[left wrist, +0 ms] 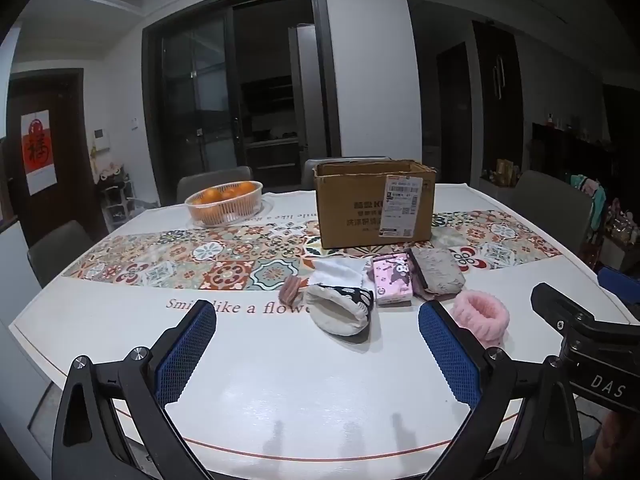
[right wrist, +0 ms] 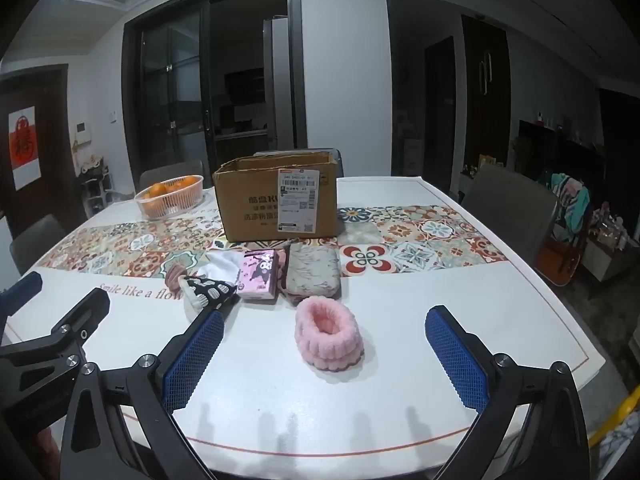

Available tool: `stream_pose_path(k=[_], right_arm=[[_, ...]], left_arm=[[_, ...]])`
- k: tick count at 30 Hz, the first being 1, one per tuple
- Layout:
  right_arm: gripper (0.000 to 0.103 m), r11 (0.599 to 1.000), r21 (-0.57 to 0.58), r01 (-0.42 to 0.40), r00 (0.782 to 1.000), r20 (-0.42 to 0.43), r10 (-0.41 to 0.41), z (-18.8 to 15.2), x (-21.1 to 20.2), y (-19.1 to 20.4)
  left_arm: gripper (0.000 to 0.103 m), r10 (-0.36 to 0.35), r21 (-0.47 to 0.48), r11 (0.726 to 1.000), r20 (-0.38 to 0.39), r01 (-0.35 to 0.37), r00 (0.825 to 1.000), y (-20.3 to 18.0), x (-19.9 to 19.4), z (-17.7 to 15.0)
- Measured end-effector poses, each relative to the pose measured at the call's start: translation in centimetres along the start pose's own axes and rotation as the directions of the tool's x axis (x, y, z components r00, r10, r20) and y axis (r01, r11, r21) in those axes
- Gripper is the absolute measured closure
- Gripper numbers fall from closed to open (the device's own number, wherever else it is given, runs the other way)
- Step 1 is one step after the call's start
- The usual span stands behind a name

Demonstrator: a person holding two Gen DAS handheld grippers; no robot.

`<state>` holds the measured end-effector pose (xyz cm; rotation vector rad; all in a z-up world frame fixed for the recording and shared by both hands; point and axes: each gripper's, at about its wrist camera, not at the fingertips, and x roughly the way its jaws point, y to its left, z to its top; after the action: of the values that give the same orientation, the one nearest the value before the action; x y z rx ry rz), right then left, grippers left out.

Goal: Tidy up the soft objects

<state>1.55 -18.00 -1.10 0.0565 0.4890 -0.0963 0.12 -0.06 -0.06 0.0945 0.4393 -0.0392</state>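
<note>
An open cardboard box [left wrist: 374,204] [right wrist: 278,198] stands on the patterned runner mid-table. In front of it lie soft items in a row: a small brownish hair tie [left wrist: 292,289] [right wrist: 175,274], a white cloth [left wrist: 340,271] [right wrist: 224,261], a beige slipper with black-and-white trim [left wrist: 340,312] [right wrist: 206,293], a pink tissue pack [left wrist: 392,282] [right wrist: 259,276], a folded grey cloth [left wrist: 438,274] [right wrist: 314,272] and a fluffy pink headband [left wrist: 482,316] [right wrist: 329,338]. My left gripper [left wrist: 316,322] is open, nothing between its fingers, the slipper just beyond. My right gripper [right wrist: 324,326] is open before the headband.
A white plastic basket of oranges [left wrist: 224,202] [right wrist: 170,196] sits at the back left of the white table [left wrist: 280,380] [right wrist: 480,288]. Grey chairs [left wrist: 60,252] [right wrist: 508,208] ring the table. Each gripper's body shows at the other view's edge.
</note>
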Motion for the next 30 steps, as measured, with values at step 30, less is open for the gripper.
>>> stream_pose_path(k=[30], right_arm=[[0.0, 1.0, 0.01, -0.005, 1.0, 0.003, 0.005, 0.0, -0.02, -0.13]], left_arm=[[0.0, -0.006, -0.003, 1.0, 0.006, 0.006, 1.0, 0.05, 0.03, -0.21]])
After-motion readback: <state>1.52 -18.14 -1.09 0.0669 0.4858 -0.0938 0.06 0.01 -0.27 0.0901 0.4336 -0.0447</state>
